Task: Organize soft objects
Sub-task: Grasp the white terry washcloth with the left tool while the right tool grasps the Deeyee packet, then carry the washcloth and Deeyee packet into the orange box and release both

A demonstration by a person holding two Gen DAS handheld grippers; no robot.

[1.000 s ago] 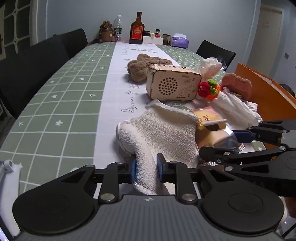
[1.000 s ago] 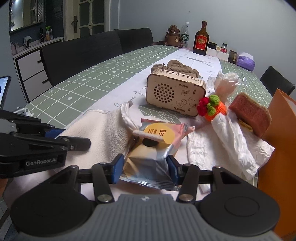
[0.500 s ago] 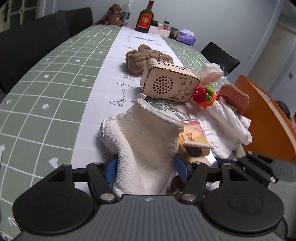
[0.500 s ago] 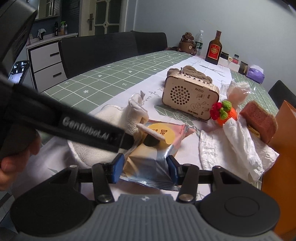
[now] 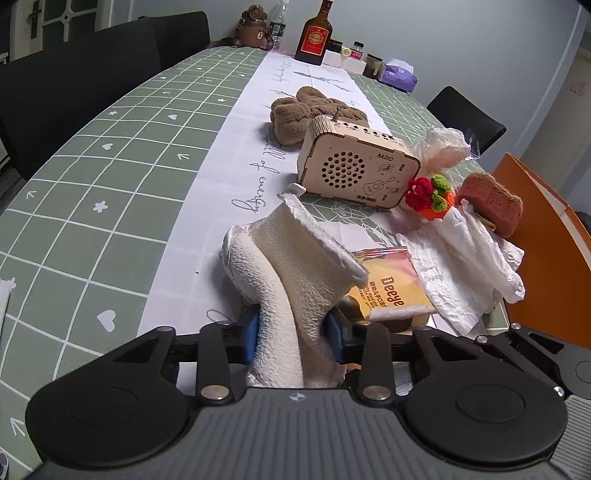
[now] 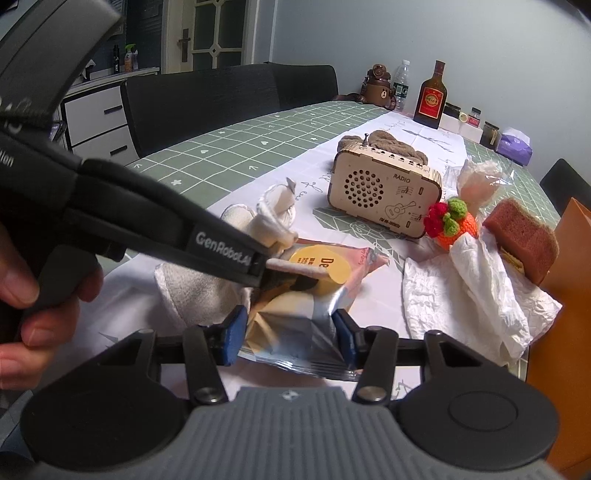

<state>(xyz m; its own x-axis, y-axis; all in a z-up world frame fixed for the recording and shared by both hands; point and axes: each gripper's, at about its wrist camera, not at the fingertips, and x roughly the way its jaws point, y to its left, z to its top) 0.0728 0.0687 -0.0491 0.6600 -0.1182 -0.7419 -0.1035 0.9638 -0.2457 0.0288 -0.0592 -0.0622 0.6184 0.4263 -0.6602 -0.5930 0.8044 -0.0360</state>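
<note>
Near edge of table (image 5: 110, 155), on the white centre strip: cream towel (image 5: 291, 266) standing bunched up between the blue pads of the left gripper (image 5: 293, 334), jaws closing on its lower end, pads pressing the cloth from both sides. Just right of it, touching: silver-and-yellow snack packet (image 6: 303, 295), clamped across its near end by the right gripper (image 6: 288, 341), jaws part-way apart with the foil filling the gap. Left gripper's black arm crossing the right wrist view above the packet, a hand (image 6: 33, 295) on its handle at the left edge. Farther along the strip: wooden radio (image 5: 354, 166), brown towel (image 5: 295, 114) behind it. Toward the right edge: knitted orange-and-red toy (image 5: 430, 195) touching the radio, brown sponge (image 5: 491, 203), crumpled white plastic bag (image 5: 469, 266) under the sponge. Far end: bottle (image 5: 314, 35), small jars, purple tissue pack (image 5: 399, 74)
</note>
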